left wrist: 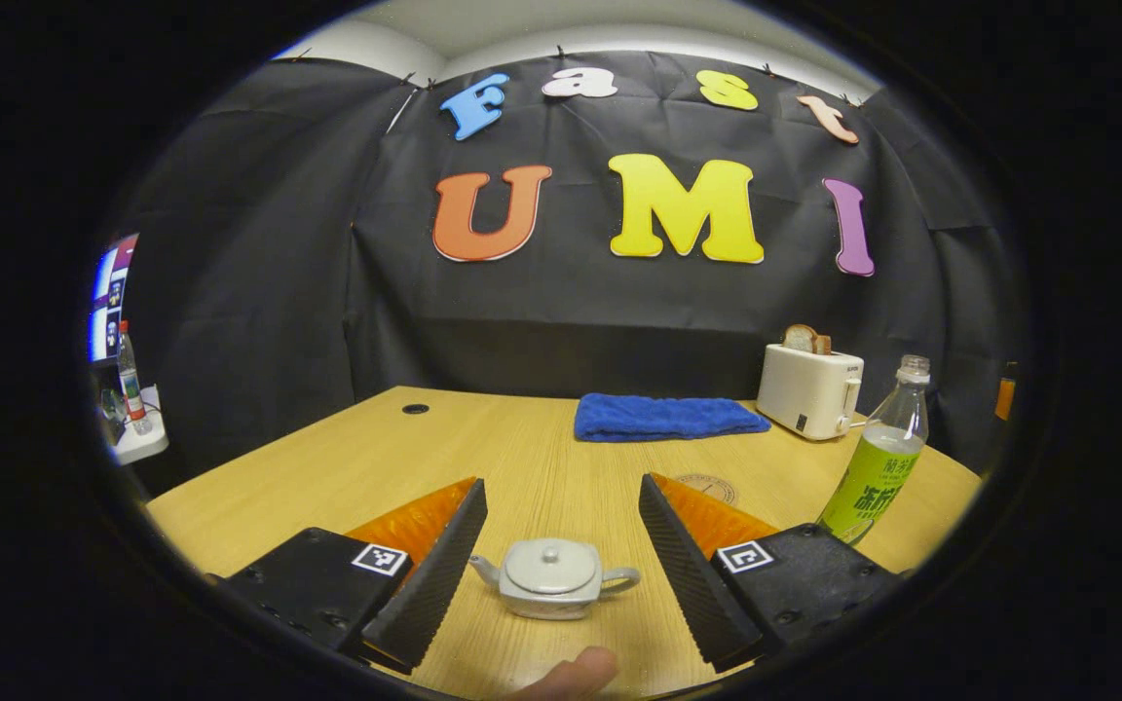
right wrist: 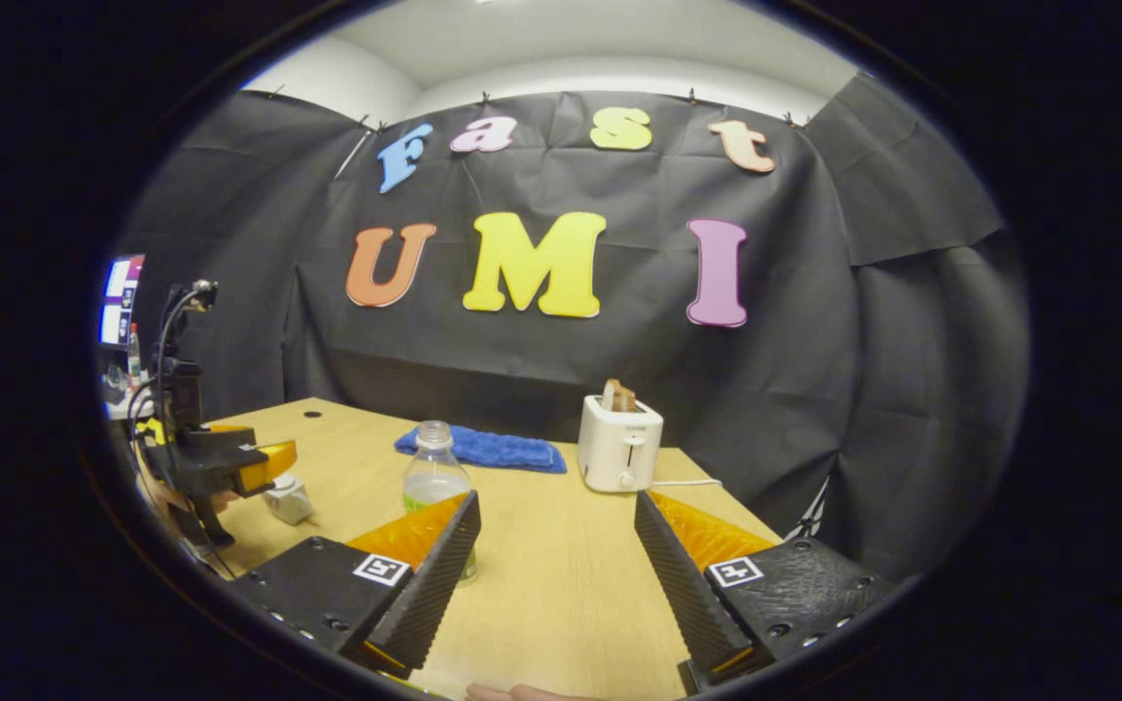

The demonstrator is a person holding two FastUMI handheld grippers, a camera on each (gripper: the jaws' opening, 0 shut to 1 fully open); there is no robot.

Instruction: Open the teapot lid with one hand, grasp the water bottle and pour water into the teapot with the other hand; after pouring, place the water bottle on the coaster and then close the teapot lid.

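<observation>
A small grey teapot (left wrist: 552,577) with its lid on stands on the wooden table, between the spread fingers of my left gripper (left wrist: 561,570), which is open and not touching it. The water bottle (left wrist: 880,460), clear with a green label, stands upright to the right; a round coaster (left wrist: 707,486) lies flat behind the right finger. In the right gripper view the bottle (right wrist: 434,474) stands just beyond the left finger of my open right gripper (right wrist: 553,574), partly hidden by it. The left gripper (right wrist: 230,460) hovers over the teapot (right wrist: 286,499) at the far left.
A folded blue towel (left wrist: 664,417) lies at the back of the table (left wrist: 522,458), with a white toaster (left wrist: 807,389) holding bread to its right. A fingertip (left wrist: 571,674) shows at the bottom edge. Off the table's left stands another bottle (left wrist: 130,380) by a screen.
</observation>
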